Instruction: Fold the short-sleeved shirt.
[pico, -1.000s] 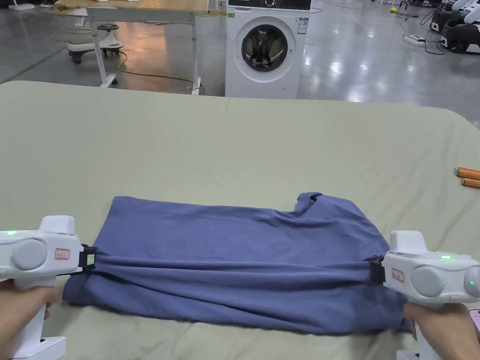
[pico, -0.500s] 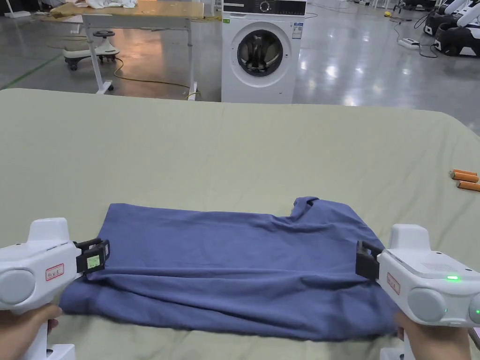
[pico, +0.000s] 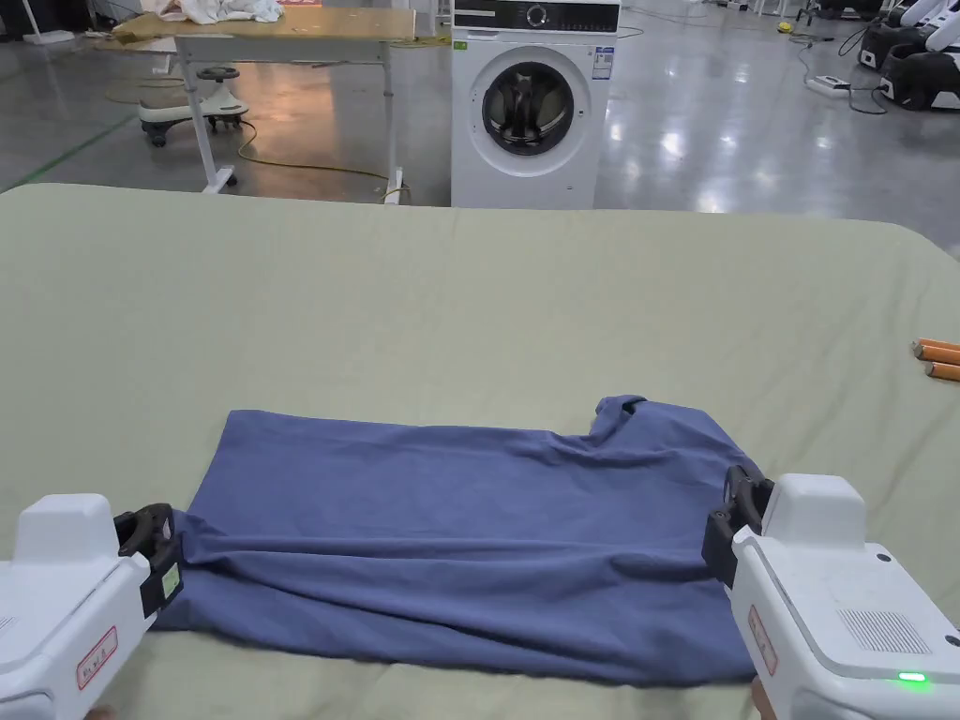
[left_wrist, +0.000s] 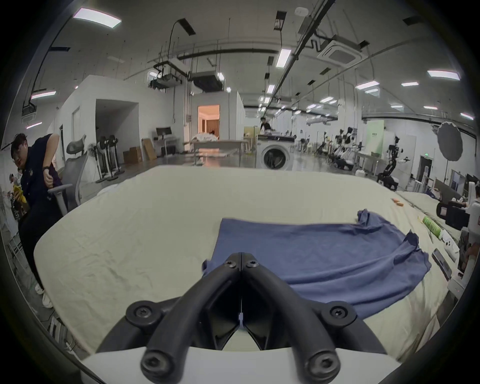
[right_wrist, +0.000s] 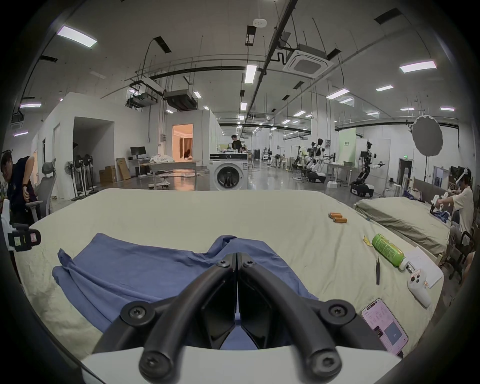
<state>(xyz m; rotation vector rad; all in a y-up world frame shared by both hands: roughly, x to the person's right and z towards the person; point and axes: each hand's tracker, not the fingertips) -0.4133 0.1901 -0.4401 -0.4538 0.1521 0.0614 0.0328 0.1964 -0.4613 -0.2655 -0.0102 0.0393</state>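
The blue short-sleeved shirt (pico: 469, 525) lies flat on the pale green sheet (pico: 469, 281), folded lengthwise, with its collar end to the right and a crease running across its near half. My left gripper (pico: 155, 548) sits at the shirt's left edge, jaws shut with nothing between them. In the left gripper view the closed tips (left_wrist: 241, 257) point at the shirt (left_wrist: 311, 249), just beside its near corner. My right gripper (pico: 736, 511) hovers over the shirt's right end. Its jaws (right_wrist: 237, 257) are also shut and empty above the cloth (right_wrist: 155, 267).
Orange cylinders (pico: 937, 359) lie at the sheet's right edge. A green bottle (right_wrist: 387, 249), a white controller (right_wrist: 418, 288) and a phone (right_wrist: 384, 326) lie on the near right. A washing machine (pico: 530, 108) and a table (pico: 281, 28) stand beyond the far edge.
A second ago both grippers held a fold of the shirt stretched between them. They have let go and drawn back toward me, and the shirt now rests slack on the sheet.
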